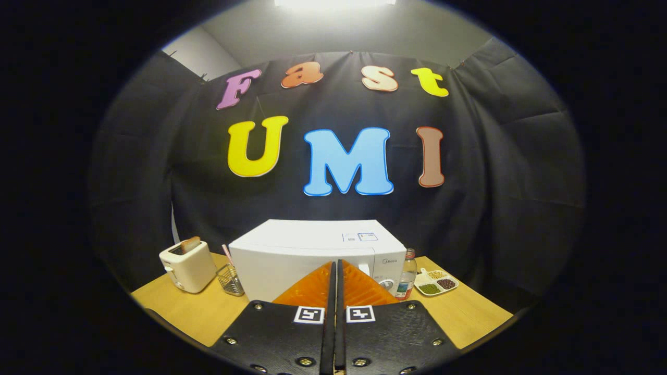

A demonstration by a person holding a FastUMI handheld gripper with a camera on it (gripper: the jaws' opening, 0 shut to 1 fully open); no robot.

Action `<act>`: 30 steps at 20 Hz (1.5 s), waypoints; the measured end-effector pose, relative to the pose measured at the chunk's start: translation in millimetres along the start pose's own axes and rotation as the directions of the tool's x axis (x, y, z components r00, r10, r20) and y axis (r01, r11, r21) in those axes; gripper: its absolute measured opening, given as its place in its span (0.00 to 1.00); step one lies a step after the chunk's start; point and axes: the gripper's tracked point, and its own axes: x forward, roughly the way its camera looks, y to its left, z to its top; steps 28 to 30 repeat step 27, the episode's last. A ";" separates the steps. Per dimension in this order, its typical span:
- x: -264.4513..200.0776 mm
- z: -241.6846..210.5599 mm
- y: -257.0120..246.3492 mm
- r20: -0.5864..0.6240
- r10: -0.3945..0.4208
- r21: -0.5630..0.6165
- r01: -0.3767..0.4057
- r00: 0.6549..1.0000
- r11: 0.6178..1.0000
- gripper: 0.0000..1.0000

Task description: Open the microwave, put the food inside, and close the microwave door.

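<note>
My claw (336,268) is pressed together with nothing between its fingers, aimed at the white microwave (312,255) that sits just ahead on the wooden table (469,312), door still closed. I judge the door stiff and smooth, best pulled at its right edge beside the dial; the food I cannot pick out.

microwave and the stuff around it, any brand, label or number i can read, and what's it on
Microwave, front upper right: a small grey brand mark, too blurred to read.
Microwave top: two small stickers, print too small to read.
Bottle right of the microwave: a label, unreadable.
Hand-held gripper, fingers shut together in front of the microwave: two square black-and-white marker tags, patterns, not words.
Toaster: no text visible.
</note>
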 end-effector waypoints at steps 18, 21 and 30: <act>-72.1 121.5 13.6 0.079 -0.055 0.007 0.055 0.995 0.998 0.96; -71.2 125.7 12.8 0.106 -0.072 -0.002 0.072 0.992 0.997 0.96; -76.3 138.5 11.7 0.157 -0.076 -0.006 0.078 0.985 0.997 0.96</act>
